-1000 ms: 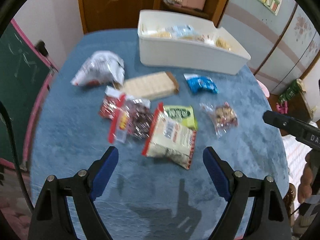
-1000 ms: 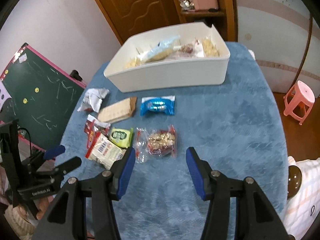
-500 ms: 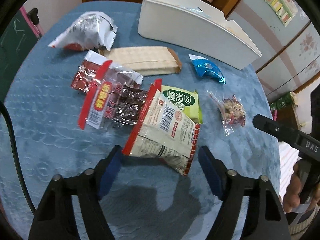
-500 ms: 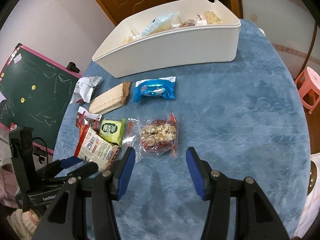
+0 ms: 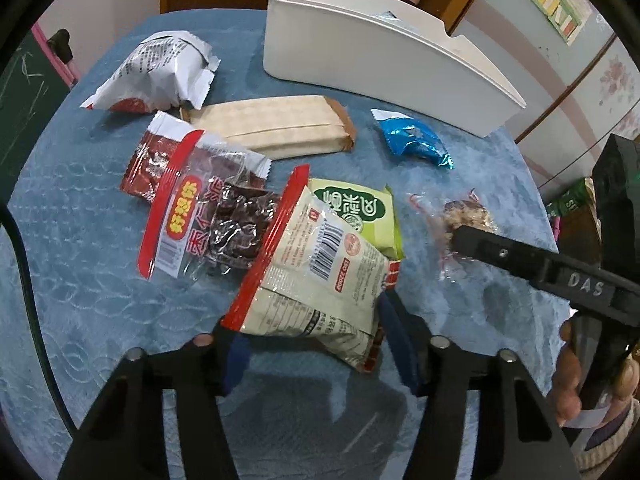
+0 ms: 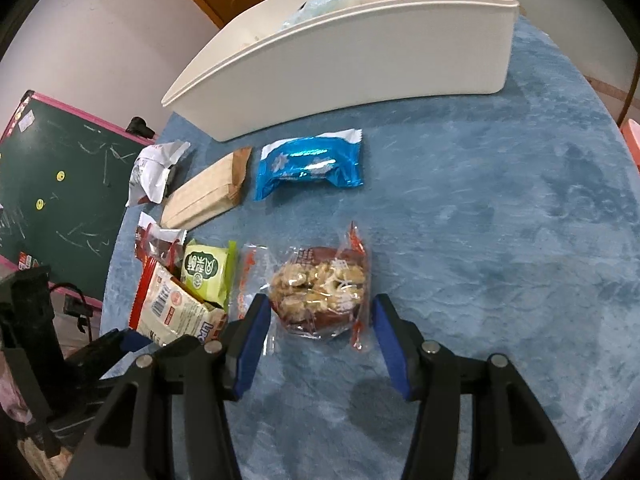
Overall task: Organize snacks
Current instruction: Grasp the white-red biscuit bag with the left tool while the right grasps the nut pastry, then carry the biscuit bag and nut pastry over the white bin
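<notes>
White bin (image 6: 360, 52) holds a few packets, perhaps biscuits; both grippers (image 5: 312, 344) (image 6: 316, 340) spread.

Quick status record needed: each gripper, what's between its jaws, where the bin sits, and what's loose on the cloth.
left gripper: jaws just been closing around the cream packet; contact unclear
right gripper: open, straddling the nut packet, not pressing
white bin: far side, already holds snacks
loose: blue packet, wafer pack, green packet
surface: blue cloth
</notes>
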A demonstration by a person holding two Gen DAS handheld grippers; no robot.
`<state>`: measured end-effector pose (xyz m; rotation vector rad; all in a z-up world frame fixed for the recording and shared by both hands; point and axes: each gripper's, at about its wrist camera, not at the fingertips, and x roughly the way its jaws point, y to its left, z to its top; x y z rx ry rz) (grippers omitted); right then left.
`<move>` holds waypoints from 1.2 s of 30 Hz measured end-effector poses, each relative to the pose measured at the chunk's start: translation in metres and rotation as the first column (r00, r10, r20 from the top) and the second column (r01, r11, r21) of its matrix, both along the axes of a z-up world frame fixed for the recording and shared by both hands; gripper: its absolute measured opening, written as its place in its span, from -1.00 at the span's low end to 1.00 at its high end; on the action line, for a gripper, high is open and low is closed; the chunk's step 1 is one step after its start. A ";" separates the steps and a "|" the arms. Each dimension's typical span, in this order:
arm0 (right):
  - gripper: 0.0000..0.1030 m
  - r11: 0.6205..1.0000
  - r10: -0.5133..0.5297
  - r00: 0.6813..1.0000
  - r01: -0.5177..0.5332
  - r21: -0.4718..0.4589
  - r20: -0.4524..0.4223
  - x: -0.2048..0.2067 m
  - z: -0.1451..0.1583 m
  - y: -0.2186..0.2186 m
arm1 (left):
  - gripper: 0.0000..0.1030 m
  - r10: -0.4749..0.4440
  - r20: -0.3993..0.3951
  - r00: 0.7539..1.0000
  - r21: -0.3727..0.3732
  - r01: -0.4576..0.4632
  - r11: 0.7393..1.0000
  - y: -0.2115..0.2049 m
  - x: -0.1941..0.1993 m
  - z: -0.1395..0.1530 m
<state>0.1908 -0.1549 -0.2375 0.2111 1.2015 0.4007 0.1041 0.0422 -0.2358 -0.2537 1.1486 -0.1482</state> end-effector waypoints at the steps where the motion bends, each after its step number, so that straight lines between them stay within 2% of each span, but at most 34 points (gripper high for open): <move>1: 0.04 1.000 0.007 1.000 -0.007 -0.013 0.015 -0.001 0.000 0.003 | -0.07 -0.008 0.003 1.000 -0.009 0.008 1.000 -0.002 0.001 0.000; 3: 0.04 0.999 0.020 0.999 -0.018 -0.036 0.040 -0.003 -0.001 0.009 | -0.18 -0.017 0.008 1.000 -0.013 0.017 1.000 -0.007 0.002 0.000; 7: 0.02 0.993 0.058 0.995 -0.049 -0.104 0.084 -0.008 0.000 0.019 | -0.25 -0.028 0.024 0.999 -0.010 0.028 1.000 -0.015 0.004 0.000; 8: -0.09 0.992 0.065 0.994 -0.054 -0.111 0.092 -0.009 0.000 0.021 | -0.28 -0.027 0.027 0.999 -0.016 0.028 0.999 -0.015 0.005 0.001; 13: -0.10 0.993 0.064 0.993 -0.054 -0.103 0.103 -0.010 0.000 0.019 | -0.50 -0.037 0.036 0.999 -0.041 0.038 0.998 -0.018 0.006 0.001; 20: -0.10 0.994 0.074 0.991 -0.064 -0.093 0.112 -0.020 0.008 0.015 | -0.75 -0.077 0.079 0.994 -0.027 0.079 0.996 -0.029 0.002 0.010; 24: -0.10 0.995 0.069 0.989 -0.059 -0.085 0.128 -0.028 0.015 0.013 | -0.78 -0.099 0.104 0.990 0.014 0.098 0.995 -0.037 -0.002 0.015; 30: -0.10 0.995 0.065 0.985 -0.052 -0.082 0.161 -0.040 0.031 0.008 | -0.79 -0.093 0.117 0.989 0.012 0.093 0.996 -0.035 -0.007 0.024; 36: -0.10 0.996 0.061 0.978 -0.047 -0.074 0.199 -0.049 0.048 0.004 | -0.79 -0.082 0.164 0.983 0.014 0.081 0.997 -0.026 -0.012 0.049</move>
